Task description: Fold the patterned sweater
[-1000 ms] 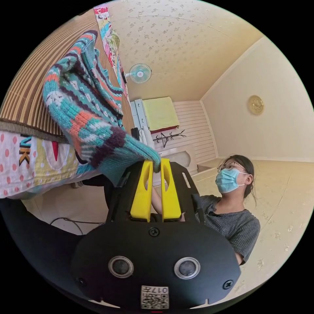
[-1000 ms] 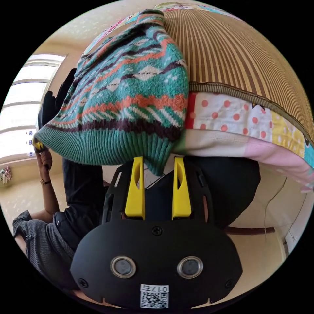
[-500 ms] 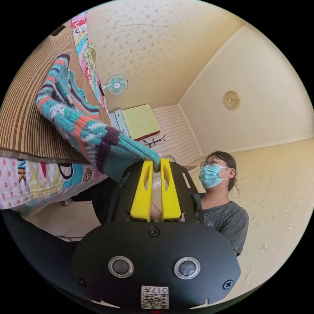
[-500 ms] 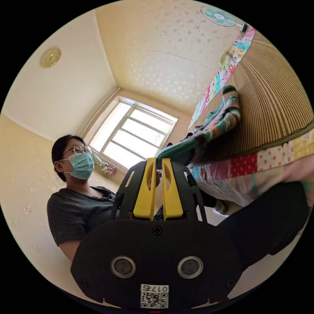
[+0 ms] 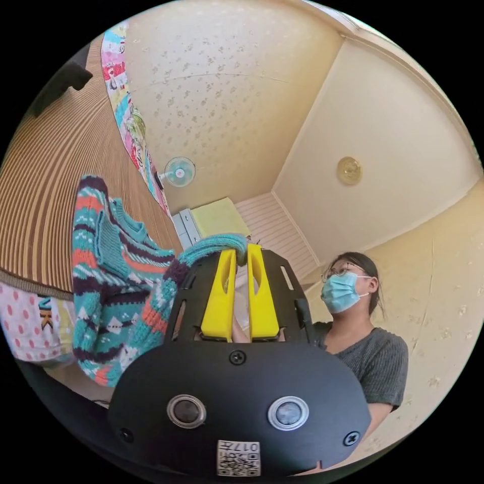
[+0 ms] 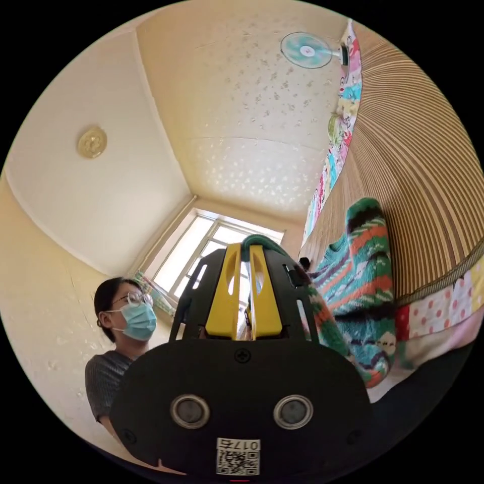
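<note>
The patterned sweater (image 5: 116, 297), knitted in teal, orange, white and dark purple bands, drapes from the striped mat (image 5: 45, 201) over the edge. My left gripper (image 5: 241, 252) is shut on its teal ribbed hem, which arches over the yellow jaw tips. In the right gripper view the sweater (image 6: 363, 287) hangs beside the gripper body, and my right gripper (image 6: 246, 248) is shut on another stretch of the teal hem. Both cameras point up toward the ceiling.
A person (image 5: 353, 312) in a grey top and a face mask stands behind the grippers, also the person (image 6: 121, 327) in the right gripper view. A patchwork quilt edge (image 6: 443, 312) lies under the mat. A wall fan (image 6: 305, 49), a window (image 6: 191, 262) and a ceiling lamp (image 5: 349, 169) are in view.
The right gripper, open under the hem a second ago, has shut on it. Both grippers have lifted the hem up and away from the mat's edge; both views have swung further toward the ceiling.
</note>
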